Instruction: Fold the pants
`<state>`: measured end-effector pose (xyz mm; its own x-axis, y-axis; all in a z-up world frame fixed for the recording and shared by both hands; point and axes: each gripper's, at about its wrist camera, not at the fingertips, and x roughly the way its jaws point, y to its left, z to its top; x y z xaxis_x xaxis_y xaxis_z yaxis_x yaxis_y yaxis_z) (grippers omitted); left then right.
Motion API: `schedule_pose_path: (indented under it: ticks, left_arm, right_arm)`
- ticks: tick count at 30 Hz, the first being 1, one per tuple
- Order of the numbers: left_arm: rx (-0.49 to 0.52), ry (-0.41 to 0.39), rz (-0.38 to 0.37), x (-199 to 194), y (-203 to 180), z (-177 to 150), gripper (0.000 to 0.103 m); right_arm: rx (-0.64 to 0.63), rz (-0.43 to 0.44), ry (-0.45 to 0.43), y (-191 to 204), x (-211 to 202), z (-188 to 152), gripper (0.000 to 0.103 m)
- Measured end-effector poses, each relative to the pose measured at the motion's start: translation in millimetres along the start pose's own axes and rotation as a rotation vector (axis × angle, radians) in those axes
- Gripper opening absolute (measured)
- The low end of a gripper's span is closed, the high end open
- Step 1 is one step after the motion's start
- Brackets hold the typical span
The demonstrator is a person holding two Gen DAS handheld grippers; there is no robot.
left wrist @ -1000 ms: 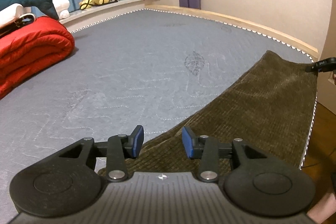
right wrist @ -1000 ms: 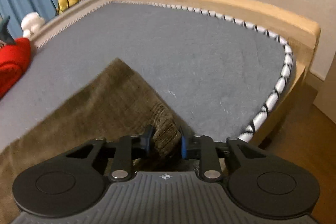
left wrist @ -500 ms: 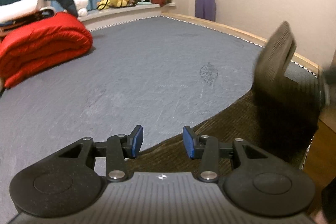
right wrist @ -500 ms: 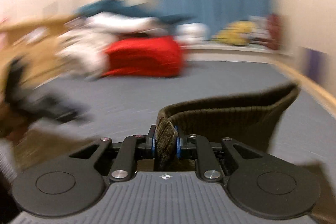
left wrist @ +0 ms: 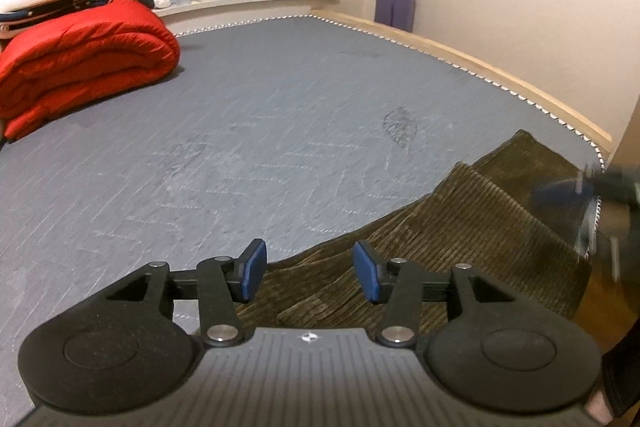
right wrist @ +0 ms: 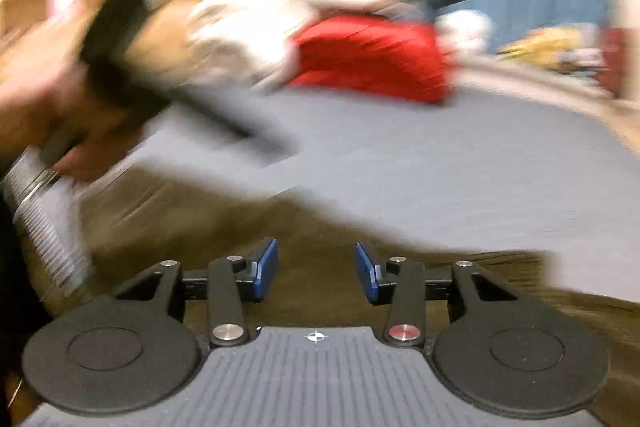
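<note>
Where the grey quilted mattress [left wrist: 280, 131] meets its near edge, the olive-brown ribbed corduroy pants [left wrist: 460, 227] lie along that edge, one end doubled back so an upper layer rests on the lower one with a raised fold line running across. The cloth looks thick and finely corded, with a few soft creases close to the left gripper [left wrist: 306, 271]. That gripper hovers just over the pants, its blue-padded fingers [left wrist: 252, 269] spread apart and holding nothing. The right gripper [right wrist: 316, 271] is likewise spread wide, empty, with brown fabric beneath it; its view is badly smeared by motion, so little detail can be made out there. In the left view, the right gripper shows only as a dark and blue blur at the far right.

No brand, label or readable writing shows on the pants. Each gripper body carries only a small round crosshair mark, without lettering.

A rolled red quilted duvet [left wrist: 80, 63] sits on the far left of the mattress.
</note>
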<state>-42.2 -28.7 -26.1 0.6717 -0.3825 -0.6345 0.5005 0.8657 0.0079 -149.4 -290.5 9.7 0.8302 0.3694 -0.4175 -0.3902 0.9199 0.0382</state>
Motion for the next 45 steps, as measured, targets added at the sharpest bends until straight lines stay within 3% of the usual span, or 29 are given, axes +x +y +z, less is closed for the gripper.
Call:
schedule_pose_path:
  ticks: [3, 5, 7, 11, 13, 17, 18, 19, 21, 23, 26, 30, 33, 34, 36, 38, 39, 41, 45]
  left_arm:
    - [0.014, -0.002, -0.018, 2.6, -7.7, 4.1, 0.054]
    - [0.027, 0.0, -0.026, 5.5, -13.3, 6.4, 0.054]
    - [0.042, 0.004, -0.029, 8.8, -18.2, 7.6, 0.054]
    - [0.053, 0.012, -0.03, 14.3, -22.7, 8.7, 0.055]
    - [0.051, 0.012, -0.028, 15.8, -23.7, 9.5, 0.055]
    - [0.043, 0.006, -0.022, 16.0, -23.3, 11.1, 0.055]
    - [0.04, 0.004, -0.019, 15.8, -22.6, 11.1, 0.055]
    - [0.039, 0.002, -0.018, 14.7, -20.4, 10.3, 0.055]
    - [0.032, -0.006, -0.008, 12.1, -17.0, 10.1, 0.055]
    - [0.021, -0.014, 0.0, 8.4, -12.4, 10.4, 0.055]
    - [-0.003, -0.027, 0.012, 1.7, -3.2, 10.8, 0.055]
    - [-0.033, -0.045, 0.033, -8.6, 8.7, 9.5, 0.055]
    - [-0.054, -0.045, 0.045, -14.2, 17.8, 6.7, 0.055]
    - [-0.061, -0.045, 0.051, -16.2, 21.0, 5.9, 0.055]
    - [-0.082, -0.043, 0.053, -19.9, 28.1, 3.6, 0.055]
    - [-0.098, -0.02, 0.07, -21.1, 35.7, 0.2, 0.056]
    - [-0.104, -0.013, 0.074, -21.3, 38.9, -2.3, 0.06]
    - [-0.141, 0.002, 0.064, -21.5, 48.5, -7.1, 0.061]
    - [-0.206, 0.047, 0.059, -17.4, 68.6, -17.0, 0.061]
  right_arm:
    - [0.15, -0.306, -0.068, -86.2, -21.1, -6.4, 0.049]
    - [0.276, -0.536, -0.041, -147.8, -33.9, -25.0, 0.057]
    - [0.436, -0.733, -0.001, -204.1, -51.2, -49.6, 0.057]
    - [0.694, -0.98, 0.045, -272.1, -82.5, -102.1, 0.058]
    - [0.76, -1.016, 0.062, -285.6, -92.4, -122.3, 0.058]
    - [0.757, -0.971, 0.124, -288.4, -86.9, -141.0, 0.053]
    - [0.726, -0.984, 0.135, -283.8, -83.2, -139.8, 0.045]
    - [0.718, -0.977, 0.133, -283.6, -83.6, -138.4, 0.029]
    - [0.737, -0.988, 0.077, -277.7, -93.3, -131.9, 0.024]
    - [0.677, -1.01, 0.013, -262.3, -91.3, -107.8, 0.022]
    - [0.489, -0.915, -0.132, -198.6, -86.9, -53.0, 0.021]
    - [0.107, -0.577, -0.305, -40.8, -64.5, 16.0, 0.021]
    - [-0.125, -0.265, -0.335, 90.7, -41.1, 20.2, 0.021]
    - [-0.19, -0.181, -0.321, 127.3, -31.6, 13.9, 0.021]
    - [-0.298, -0.003, -0.188, 198.5, 0.3, -12.1, 0.021]
    - [-0.377, 0.076, -0.033, 246.4, 31.1, -45.3, 0.023]
    - [-0.409, 0.096, 0.066, 264.7, 47.4, -66.1, 0.023]
    - [-0.415, 0.096, 0.165, 276.4, 59.3, -86.2, 0.027]
    - [-0.312, 0.086, 0.154, 267.1, 42.1, -83.1, 0.046]
